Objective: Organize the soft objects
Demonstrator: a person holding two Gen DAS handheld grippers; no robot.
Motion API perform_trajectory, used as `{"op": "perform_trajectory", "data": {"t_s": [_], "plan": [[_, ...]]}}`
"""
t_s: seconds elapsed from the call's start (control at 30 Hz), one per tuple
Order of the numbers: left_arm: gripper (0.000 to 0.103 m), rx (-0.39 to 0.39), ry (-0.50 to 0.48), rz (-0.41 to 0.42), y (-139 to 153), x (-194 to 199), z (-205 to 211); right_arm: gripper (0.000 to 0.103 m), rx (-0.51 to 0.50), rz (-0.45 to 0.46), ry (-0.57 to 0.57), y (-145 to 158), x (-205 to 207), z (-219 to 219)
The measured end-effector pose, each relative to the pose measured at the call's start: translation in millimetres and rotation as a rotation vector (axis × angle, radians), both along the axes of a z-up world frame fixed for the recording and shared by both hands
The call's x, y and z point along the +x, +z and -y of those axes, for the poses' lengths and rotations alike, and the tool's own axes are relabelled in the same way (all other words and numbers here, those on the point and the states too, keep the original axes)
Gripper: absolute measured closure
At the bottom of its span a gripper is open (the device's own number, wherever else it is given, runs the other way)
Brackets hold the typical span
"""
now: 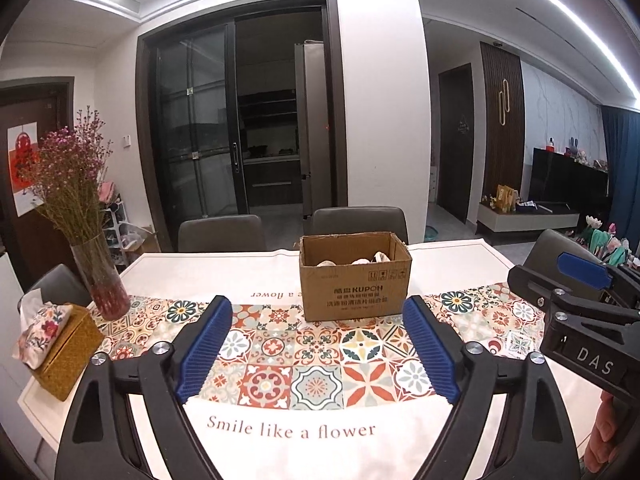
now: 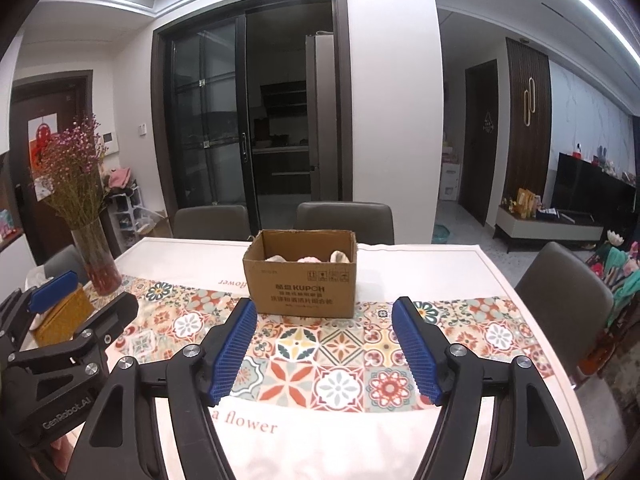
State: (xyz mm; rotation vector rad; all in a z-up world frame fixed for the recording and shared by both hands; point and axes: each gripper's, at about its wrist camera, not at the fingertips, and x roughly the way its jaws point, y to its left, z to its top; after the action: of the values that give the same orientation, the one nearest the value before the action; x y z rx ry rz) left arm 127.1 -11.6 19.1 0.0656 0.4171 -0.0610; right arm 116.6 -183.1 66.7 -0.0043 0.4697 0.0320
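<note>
An open cardboard box (image 1: 355,280) stands on the patterned tablecloth (image 1: 312,364) ahead of both grippers; it also shows in the right wrist view (image 2: 301,280). Pale soft objects (image 1: 362,261) lie inside it, seen too in the right wrist view (image 2: 306,259), mostly hidden by the box walls. My left gripper (image 1: 318,350) is open and empty, held above the table short of the box. My right gripper (image 2: 325,348) is open and empty, beside the left one. The right gripper shows at the left view's right edge (image 1: 576,280), the left gripper at the right view's left edge (image 2: 60,304).
A glass vase of dried pink flowers (image 1: 100,280) and a yellow tissue box with a floral cover (image 1: 60,352) stand at the table's left. Grey chairs (image 1: 360,220) line the far side, another (image 2: 568,280) the right side.
</note>
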Motion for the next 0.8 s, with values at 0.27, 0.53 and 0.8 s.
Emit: {"op": "perform_trajectory", "data": {"t_s": [0.27,0.53,0.8], "plan": [[0.004,0.01,0.012,0.019,6,-23,5,0.032,0.0,0.021,-0.008,5,-25,5],[0.0,0.024,0.023,0.044,8,-39,6,0.028,0.007,0.025,-0.003,4,-36,5],[0.0,0.036,0.03,0.047,4,-43,6,0.028,0.01,0.015,-0.007,-1,-38,4]]}}
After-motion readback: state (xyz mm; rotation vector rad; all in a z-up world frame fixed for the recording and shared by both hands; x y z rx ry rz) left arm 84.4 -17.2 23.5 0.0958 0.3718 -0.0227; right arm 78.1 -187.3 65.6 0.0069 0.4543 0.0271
